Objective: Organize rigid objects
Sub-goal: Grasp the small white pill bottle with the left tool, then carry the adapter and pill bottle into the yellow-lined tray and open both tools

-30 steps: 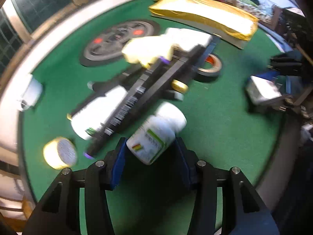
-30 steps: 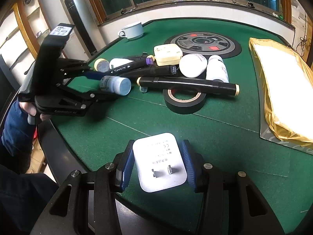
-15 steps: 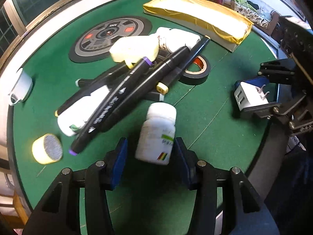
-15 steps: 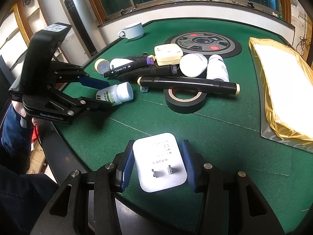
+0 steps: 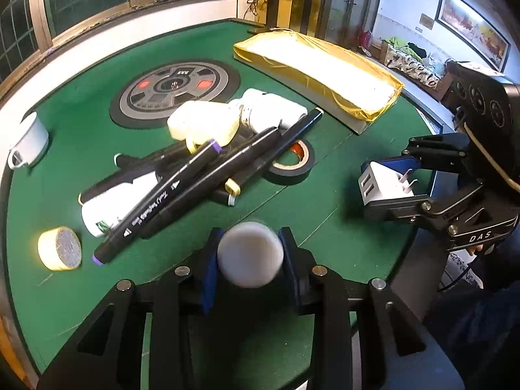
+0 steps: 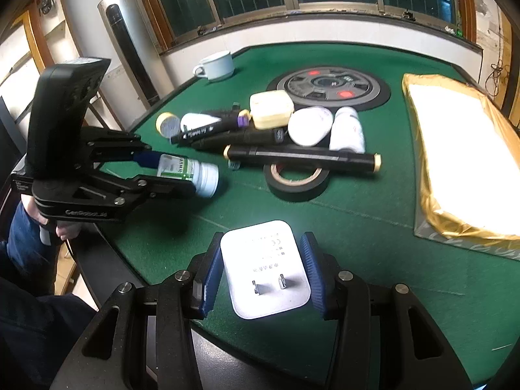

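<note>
Because the left gripper [image 5: 248, 255] clamps the round pill bottle [image 6: 190, 174] near its base while the right gripper [image 6: 264, 274] pinches the smooth charger [image 6: 265, 268], either could slip onto the markers [image 5: 208, 182].

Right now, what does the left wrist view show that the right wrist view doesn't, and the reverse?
Only the left wrist view shows the charger's USB ports and the framed picture on the wall; the held pill bottle appears cap-on only.

Only the right wrist view shows the bottle's green label, the left gripper from outside, and the tall floor-standing unit.

Both show the white charger held by the right gripper, the markers, black tape roll, cup and gold package.
</note>
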`<state>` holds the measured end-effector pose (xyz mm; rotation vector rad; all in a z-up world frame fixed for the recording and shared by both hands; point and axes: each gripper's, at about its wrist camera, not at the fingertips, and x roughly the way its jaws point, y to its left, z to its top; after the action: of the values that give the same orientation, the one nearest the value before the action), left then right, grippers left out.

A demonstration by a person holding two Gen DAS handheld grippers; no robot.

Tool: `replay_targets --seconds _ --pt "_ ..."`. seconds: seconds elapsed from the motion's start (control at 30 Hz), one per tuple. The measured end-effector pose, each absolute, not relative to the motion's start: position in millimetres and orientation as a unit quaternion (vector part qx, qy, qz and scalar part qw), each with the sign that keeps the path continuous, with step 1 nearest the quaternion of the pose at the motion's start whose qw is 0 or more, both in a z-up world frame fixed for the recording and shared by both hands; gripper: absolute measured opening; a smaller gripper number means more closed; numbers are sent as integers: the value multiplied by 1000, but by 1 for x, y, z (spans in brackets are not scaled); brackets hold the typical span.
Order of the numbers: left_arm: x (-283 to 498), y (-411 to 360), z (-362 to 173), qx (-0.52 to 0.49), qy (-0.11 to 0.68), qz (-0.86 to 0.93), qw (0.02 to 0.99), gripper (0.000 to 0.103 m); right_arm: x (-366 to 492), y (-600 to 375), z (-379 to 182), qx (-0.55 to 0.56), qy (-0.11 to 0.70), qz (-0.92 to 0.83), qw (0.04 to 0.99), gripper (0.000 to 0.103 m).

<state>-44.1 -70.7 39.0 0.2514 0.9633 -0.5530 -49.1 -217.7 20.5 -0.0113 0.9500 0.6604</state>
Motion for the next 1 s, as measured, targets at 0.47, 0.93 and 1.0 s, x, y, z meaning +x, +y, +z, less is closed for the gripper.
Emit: replay_targets --seconds 0.47,0.93,1.0 --pt "-43 -74 23 131 465 -238 842 31 -53 -213 14 -18 436 281 855 42" --pt "-26 -108 78 89 415 -283 860 31 -38 -245 47 11 402 250 881 42" --pt "-18 -121 89 87 406 -294 861 31 -29 -259 60 19 394 229 890 42"
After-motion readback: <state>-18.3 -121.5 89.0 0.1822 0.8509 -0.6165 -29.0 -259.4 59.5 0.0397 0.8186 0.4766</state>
